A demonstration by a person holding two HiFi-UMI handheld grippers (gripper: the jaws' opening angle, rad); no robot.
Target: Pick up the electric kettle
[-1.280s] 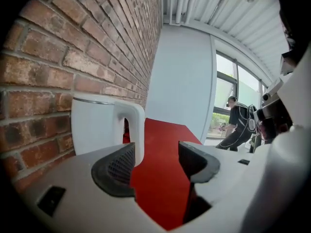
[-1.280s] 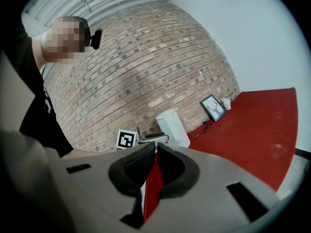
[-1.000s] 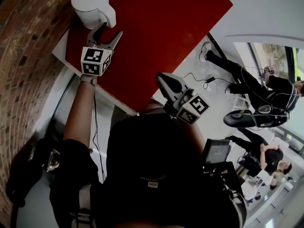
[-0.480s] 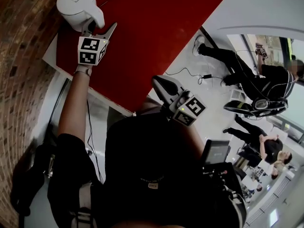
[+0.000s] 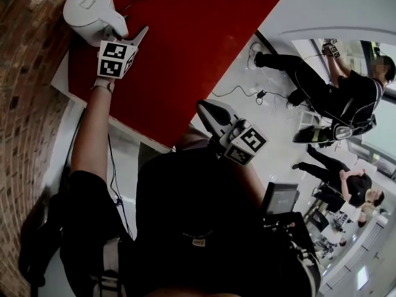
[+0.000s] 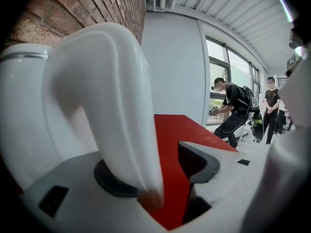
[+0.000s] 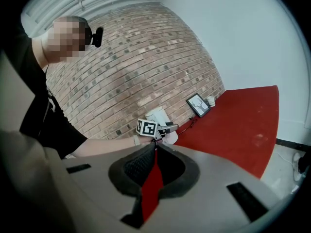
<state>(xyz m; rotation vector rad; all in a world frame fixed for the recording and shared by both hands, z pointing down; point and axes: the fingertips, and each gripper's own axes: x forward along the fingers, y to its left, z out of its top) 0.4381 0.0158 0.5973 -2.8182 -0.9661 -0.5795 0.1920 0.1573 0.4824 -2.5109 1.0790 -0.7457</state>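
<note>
Now left gripper [image 6: 163,181] straddles the white plastic electric kettle's [image 5: 86,11] curved handle [image 6: 114,110] w/ jaws apart, ready to clamp; right gripper [image 7: 154,152] idle (pinched together, empty).

The kettle [image 6: 29,110] is cut off at the left gripper view's left edge, its base unseen. The far framed picture [image 7: 198,104] is too small to make out.

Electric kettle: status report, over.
Left claw open, astride electric kettle handle, not clamped. Right claw shut, empty. Electric kettle standing on red table; nothing blocking.
</note>
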